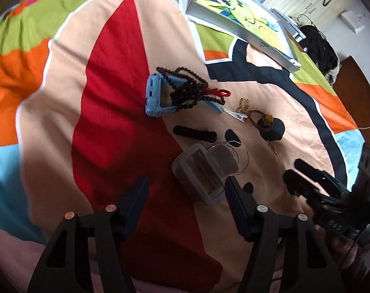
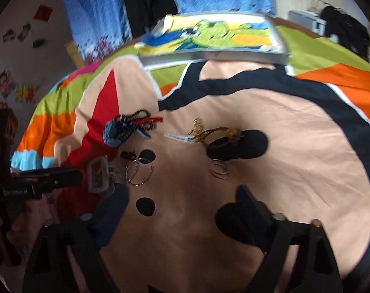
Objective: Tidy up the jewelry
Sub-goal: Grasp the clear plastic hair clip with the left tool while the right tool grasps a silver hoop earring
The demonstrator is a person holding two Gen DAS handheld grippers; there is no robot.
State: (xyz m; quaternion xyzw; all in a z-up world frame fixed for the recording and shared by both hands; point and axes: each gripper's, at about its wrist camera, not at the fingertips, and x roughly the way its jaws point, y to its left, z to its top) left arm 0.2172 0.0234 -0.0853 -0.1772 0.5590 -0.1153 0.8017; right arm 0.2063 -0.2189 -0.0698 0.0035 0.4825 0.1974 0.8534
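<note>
Both tongs, left [image 1: 185,195] and right [image 2: 182,207], hang spread over the bedspread [image 1: 111,112], where only the right view separates the hoop earrings [image 2: 139,173] beside the grey case [image 2: 98,178] from the thin bangles [image 2: 219,169] farther right.

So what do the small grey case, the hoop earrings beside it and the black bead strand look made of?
The grey case looks like translucent plastic with a matte, frosted rim: the cloth shows dimly through it. The hoop earrings look like thin polished metal, pale gold, catching light along the wire. The black bead strand has glossy round beads, possibly glass, plastic or stone; too small to tell.
</note>
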